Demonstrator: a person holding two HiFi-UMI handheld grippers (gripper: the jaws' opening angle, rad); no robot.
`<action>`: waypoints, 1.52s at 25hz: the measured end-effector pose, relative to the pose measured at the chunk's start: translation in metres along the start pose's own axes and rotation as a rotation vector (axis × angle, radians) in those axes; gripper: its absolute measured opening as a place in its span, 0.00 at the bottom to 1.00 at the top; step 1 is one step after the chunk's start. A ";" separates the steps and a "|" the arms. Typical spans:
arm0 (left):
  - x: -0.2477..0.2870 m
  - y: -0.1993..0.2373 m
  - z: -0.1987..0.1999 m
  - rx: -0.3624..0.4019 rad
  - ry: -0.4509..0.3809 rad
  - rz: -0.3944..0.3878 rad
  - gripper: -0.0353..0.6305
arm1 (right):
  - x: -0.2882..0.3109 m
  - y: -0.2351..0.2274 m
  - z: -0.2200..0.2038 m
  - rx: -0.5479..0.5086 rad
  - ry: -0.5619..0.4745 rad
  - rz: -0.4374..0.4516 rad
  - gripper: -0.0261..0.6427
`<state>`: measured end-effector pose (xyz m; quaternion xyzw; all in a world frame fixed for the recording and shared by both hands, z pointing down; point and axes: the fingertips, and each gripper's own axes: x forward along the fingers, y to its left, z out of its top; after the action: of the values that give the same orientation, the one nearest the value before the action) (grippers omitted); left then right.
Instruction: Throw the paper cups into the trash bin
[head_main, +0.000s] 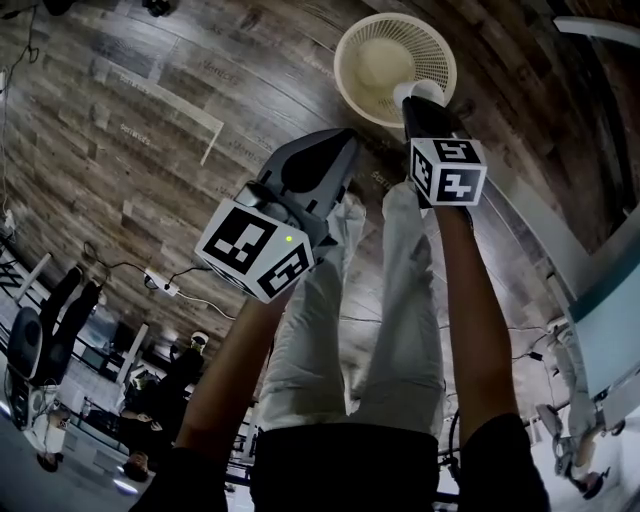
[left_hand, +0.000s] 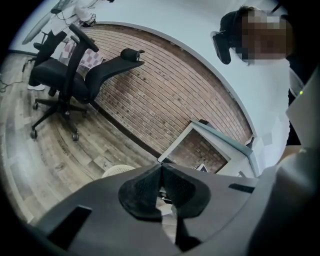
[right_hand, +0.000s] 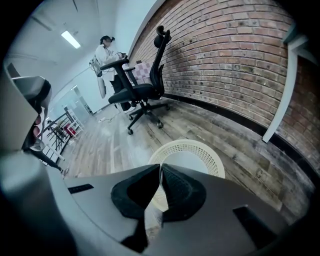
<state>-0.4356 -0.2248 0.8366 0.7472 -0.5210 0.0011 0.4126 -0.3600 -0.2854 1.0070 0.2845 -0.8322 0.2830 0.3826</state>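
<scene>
A cream lattice trash bin (head_main: 350, 80) stands on the wood floor ahead of my feet; it also shows just past the jaws in the right gripper view (right_hand: 212, 155). My right gripper (head_main: 422, 106) hangs over the bin's near rim. Its pads (right_hand: 177, 190) are pinched on the thin wall of a white paper cup (head_main: 420, 92), which sits above the bin's opening. My left gripper (head_main: 340, 140) is held lower and to the left, short of the bin. Its pads (left_hand: 142, 192) meet with nothing between them, and the bin's rim (left_hand: 117, 171) peeks over them.
A black office chair (right_hand: 140, 90) stands by the brick wall, also in the left gripper view (left_hand: 65, 80). A white table frame (head_main: 590, 290) runs along the right. My legs in light trousers (head_main: 405, 300) are below. A power strip (head_main: 160, 283) lies on the floor to the left.
</scene>
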 end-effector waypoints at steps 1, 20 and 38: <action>0.000 0.001 -0.002 0.003 0.004 -0.001 0.06 | 0.004 -0.002 -0.002 -0.002 0.006 -0.002 0.06; -0.014 0.007 0.004 0.011 -0.026 0.032 0.06 | -0.003 -0.007 -0.005 0.001 0.031 -0.036 0.08; -0.025 -0.015 0.075 0.030 -0.102 0.100 0.06 | -0.093 0.015 0.083 -0.015 -0.149 0.027 0.05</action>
<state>-0.4674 -0.2499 0.7676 0.7254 -0.5781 -0.0084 0.3735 -0.3594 -0.3085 0.8838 0.2906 -0.8642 0.2601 0.3178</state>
